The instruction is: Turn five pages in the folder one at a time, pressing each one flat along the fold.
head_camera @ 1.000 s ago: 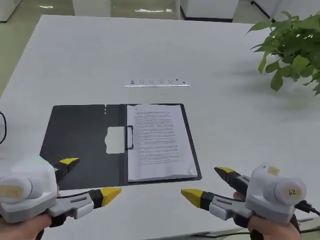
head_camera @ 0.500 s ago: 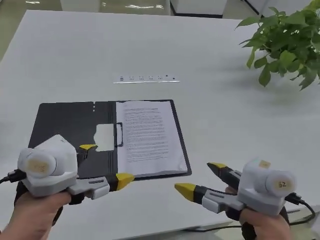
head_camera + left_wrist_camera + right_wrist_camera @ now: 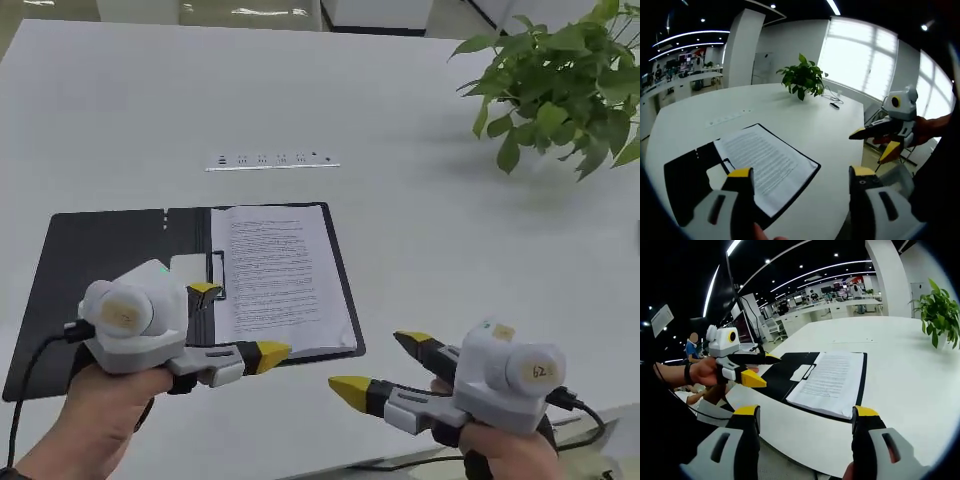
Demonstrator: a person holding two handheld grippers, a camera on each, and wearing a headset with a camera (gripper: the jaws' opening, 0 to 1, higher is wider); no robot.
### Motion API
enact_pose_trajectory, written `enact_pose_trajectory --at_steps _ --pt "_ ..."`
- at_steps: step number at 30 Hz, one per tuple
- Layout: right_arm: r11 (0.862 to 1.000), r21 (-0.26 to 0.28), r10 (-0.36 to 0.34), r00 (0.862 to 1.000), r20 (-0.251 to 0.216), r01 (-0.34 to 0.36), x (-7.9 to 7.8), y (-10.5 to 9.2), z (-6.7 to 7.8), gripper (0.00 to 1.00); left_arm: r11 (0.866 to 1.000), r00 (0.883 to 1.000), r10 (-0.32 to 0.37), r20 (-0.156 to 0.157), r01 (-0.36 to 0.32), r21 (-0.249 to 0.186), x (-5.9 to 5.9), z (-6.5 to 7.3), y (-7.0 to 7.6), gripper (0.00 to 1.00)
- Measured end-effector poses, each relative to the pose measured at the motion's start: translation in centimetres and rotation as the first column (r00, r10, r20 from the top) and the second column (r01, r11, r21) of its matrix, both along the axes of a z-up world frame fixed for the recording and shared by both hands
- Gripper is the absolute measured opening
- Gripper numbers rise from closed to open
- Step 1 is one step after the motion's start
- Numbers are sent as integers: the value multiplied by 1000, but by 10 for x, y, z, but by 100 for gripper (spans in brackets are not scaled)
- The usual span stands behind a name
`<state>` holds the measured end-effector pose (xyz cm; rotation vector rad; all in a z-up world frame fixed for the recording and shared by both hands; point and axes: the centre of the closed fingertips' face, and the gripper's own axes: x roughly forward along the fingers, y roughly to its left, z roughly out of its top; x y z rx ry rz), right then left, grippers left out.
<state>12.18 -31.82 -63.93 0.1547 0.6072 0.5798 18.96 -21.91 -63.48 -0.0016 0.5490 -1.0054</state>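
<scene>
Black and open on the white counter [image 3: 450, 240], the folder [image 3: 90, 270] holds a stack of printed pages [image 3: 275, 265] on its right half, clipped near the spine; its left cover bears no turned sheet, so the first turn looks not yet begun. Over the folder's near edge hovers the left hand-held gripper [image 3: 240, 320], and just off its near right corner the right hand-held gripper [image 3: 378, 362], both wide and empty. Next, one must pinch the top sheet alone.
</scene>
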Motion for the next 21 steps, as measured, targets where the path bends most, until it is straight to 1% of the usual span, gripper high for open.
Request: enact_pose_trajectory --at_steps 3,7,10,14,18,19,21 --pt "1000 1 2 1000 -3 -2 1 -1 0 74 1000 1000 -2 0 2 -8 7 0 -8 76" --pt "1000 5 1 1000 -7 -1 3 -4 -1 74 1000 1000 -20 7 20 -7 15 -1 -24 76" --pt "1000 9 0 1000 -14 0 2 -5 -3 74 999 999 -35 11 35 5 19 -5 -36 76" --pt "1000 13 -3 1000 -20 3 1 -7 -5 74 999 999 -46 7 46 18 25 -13 -52 76" --pt "1000 21 1 999 -33 0 0 -8 -8 75 996 998 -70 5 69 53 28 -25 -69 76" --pt "1000 20 1 999 -34 -1 -1 -8 -9 75 996 998 -69 4 69 56 29 -27 -71 76" --pt "1000 21 3 999 -35 -3 0 -9 -9 75 996 998 -62 -7 62 59 32 -34 -76 76"
